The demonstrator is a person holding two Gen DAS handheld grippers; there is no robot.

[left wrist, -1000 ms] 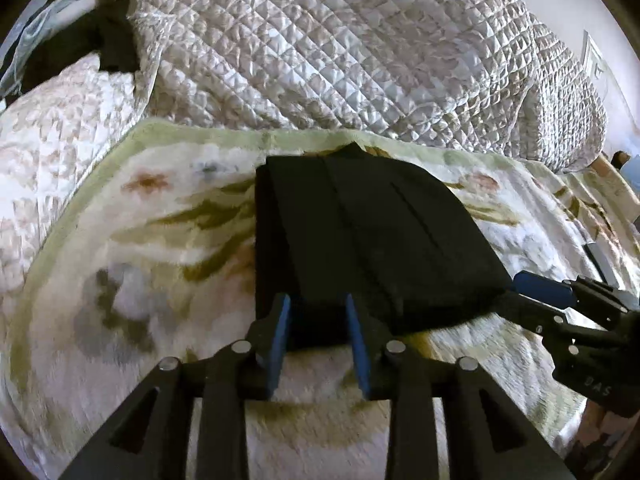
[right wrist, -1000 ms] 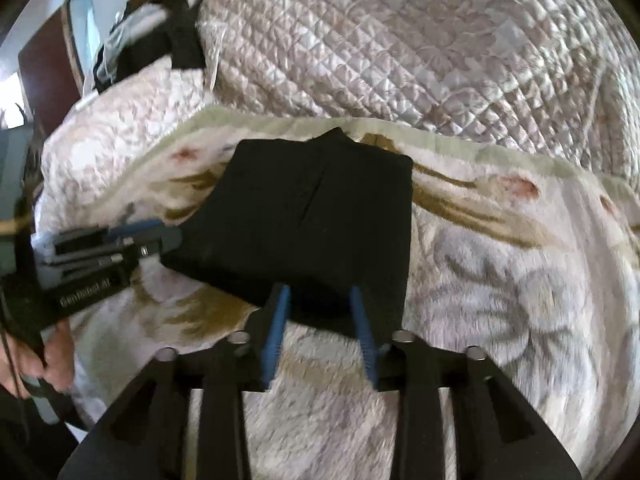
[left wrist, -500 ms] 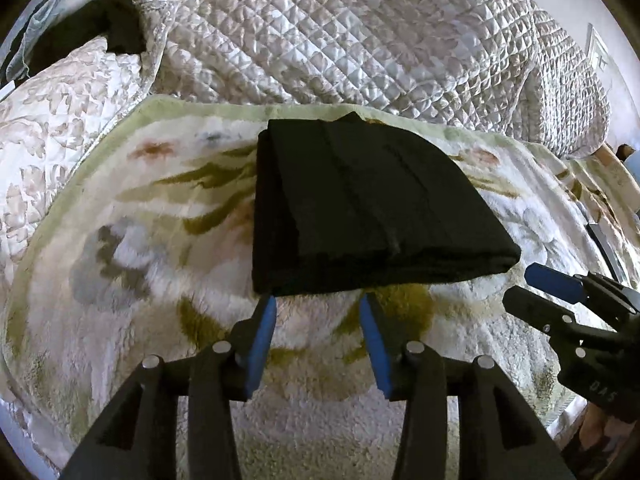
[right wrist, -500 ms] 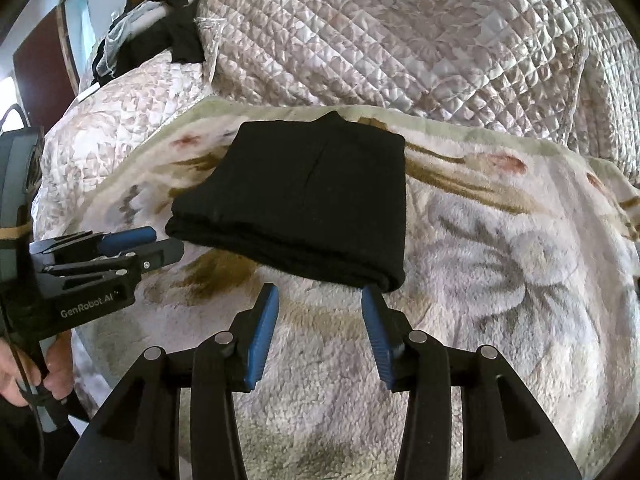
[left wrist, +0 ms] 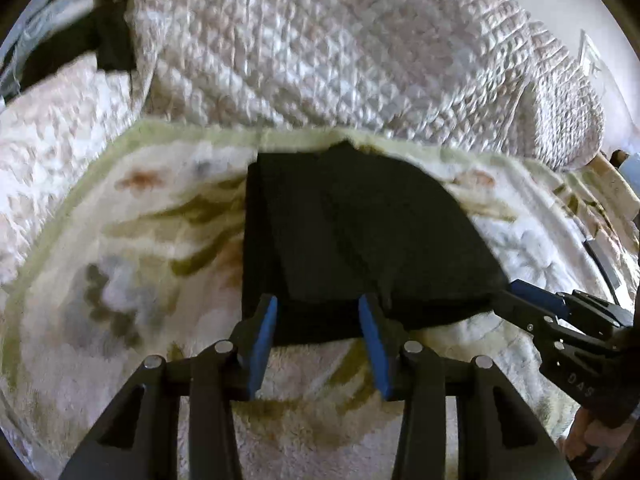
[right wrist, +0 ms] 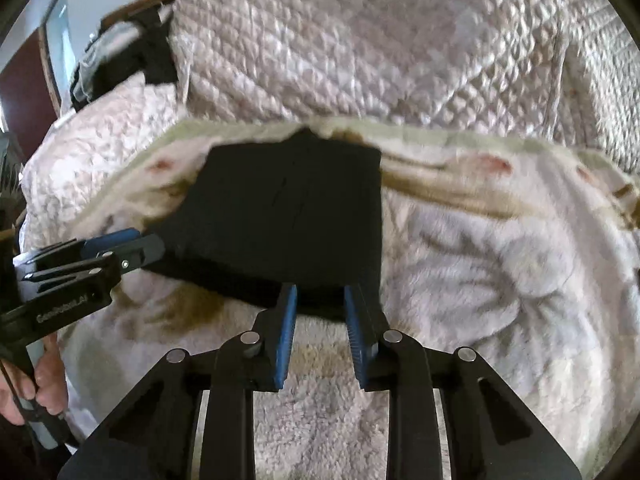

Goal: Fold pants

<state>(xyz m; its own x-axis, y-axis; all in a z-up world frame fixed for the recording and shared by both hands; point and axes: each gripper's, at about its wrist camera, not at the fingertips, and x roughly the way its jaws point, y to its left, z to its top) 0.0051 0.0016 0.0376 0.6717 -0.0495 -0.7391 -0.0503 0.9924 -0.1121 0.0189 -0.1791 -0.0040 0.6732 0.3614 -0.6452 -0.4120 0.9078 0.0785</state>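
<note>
The black pants [left wrist: 360, 236] lie folded into a thick rectangle on the floral fleece blanket [left wrist: 132, 248]; they also show in the right wrist view [right wrist: 280, 216]. My left gripper [left wrist: 318, 306] is open, its blue fingertips over the near edge of the fold at its left part. My right gripper [right wrist: 320, 296] is open, its tips at the near right edge of the fold. In the left wrist view the right gripper [left wrist: 536, 300] touches the fold's right corner. In the right wrist view the left gripper [right wrist: 120, 248] is at the fold's left corner.
A quilted silver-pink bedspread [left wrist: 340, 48] is heaped behind the blanket. Dark clothing [left wrist: 104, 36] lies at the far left. A hand [right wrist: 36, 392] holds the left gripper's handle. Bare blanket [right wrist: 500, 280] spreads to the right of the pants.
Both grippers had pulled back from the pants half a second ago. Now both have moved forward again, so their open tips reach the fold's near edge. The pants have not visibly shifted.
</note>
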